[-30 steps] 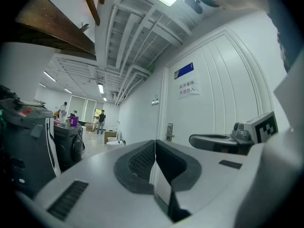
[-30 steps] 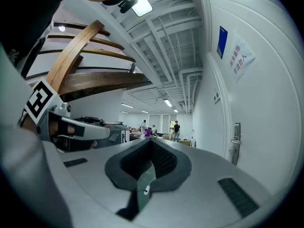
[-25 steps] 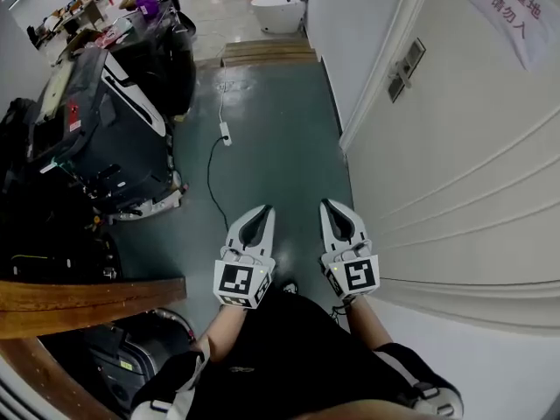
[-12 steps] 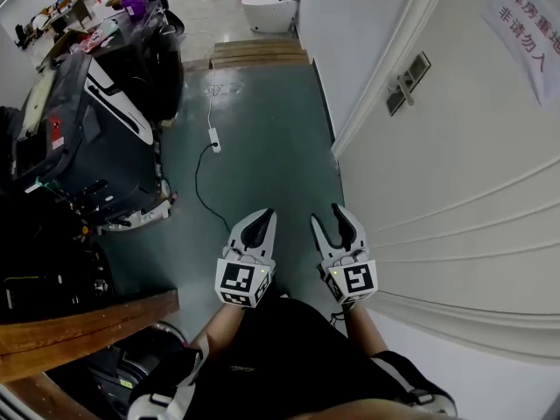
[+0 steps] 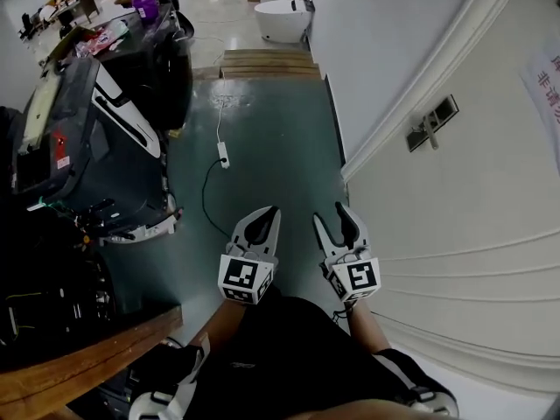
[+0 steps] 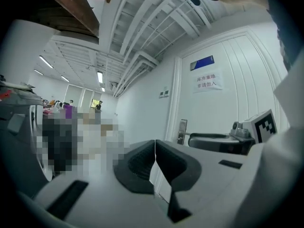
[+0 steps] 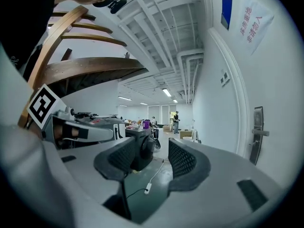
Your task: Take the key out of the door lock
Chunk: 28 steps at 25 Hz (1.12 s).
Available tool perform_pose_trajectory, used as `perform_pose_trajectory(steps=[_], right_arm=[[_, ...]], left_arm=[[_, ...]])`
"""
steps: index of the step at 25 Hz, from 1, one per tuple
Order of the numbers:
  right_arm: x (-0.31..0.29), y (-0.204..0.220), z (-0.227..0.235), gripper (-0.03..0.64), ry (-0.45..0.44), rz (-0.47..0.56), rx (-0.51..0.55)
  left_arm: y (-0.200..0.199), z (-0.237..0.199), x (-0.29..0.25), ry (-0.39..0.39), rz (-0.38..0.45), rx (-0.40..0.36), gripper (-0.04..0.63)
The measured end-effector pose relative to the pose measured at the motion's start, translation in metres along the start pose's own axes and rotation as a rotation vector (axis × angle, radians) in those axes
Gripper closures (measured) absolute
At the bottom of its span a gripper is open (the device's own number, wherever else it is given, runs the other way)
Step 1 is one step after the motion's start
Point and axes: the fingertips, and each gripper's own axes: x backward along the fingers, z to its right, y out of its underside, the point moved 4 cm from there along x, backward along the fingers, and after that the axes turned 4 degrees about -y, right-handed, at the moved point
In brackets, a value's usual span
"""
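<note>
The left claw is closed, its pads pressed together with nothing between them. The right claw, just beside it at 3 o'clock, has just been opening and now stands wide and empty. Both point toward 12 o'clock above the green floor and touch nothing. The white door runs along the right side. Its lock sits at about 2 o'clock from the right claw, well apart from it. The key is too small to make out there.

On floor, power strip; rightward, door lock
</note>
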Motion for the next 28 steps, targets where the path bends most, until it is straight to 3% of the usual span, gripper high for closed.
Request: perform_pose_trajectory(steps=[8,13,21,25,28], right_arm=[[-0.075,-0.004,-0.021,0.396,-0.077,-0.02,0.004],[-0.105,0.003,-0.02,0.396,-0.112,-0.037,-0.003],[-0.158,-0.002,0.005,0.394,-0.133,-0.041,-0.036],[-0.187,-0.008,0.038,0.396,-0.169,0.024,-0.037],[-0.208,-0.012,0.067,0.393,-0.179,0.004,-0.049]], left_arm=[[0.004,-0.071,-0.008,-0.052,-0.035,0.04,0.571],[0.009,-0.093,-0.014,-0.082,-0.06,0.06,0.571],[0.003,-0.118,-0.05,-0.111,-0.069,0.04,0.571],[-0.005,-0.126,-0.087,-0.129,-0.057,0.023,0.571],[-0.01,-0.132,-0.123,-0.151,-0.052,0.023,0.571]])
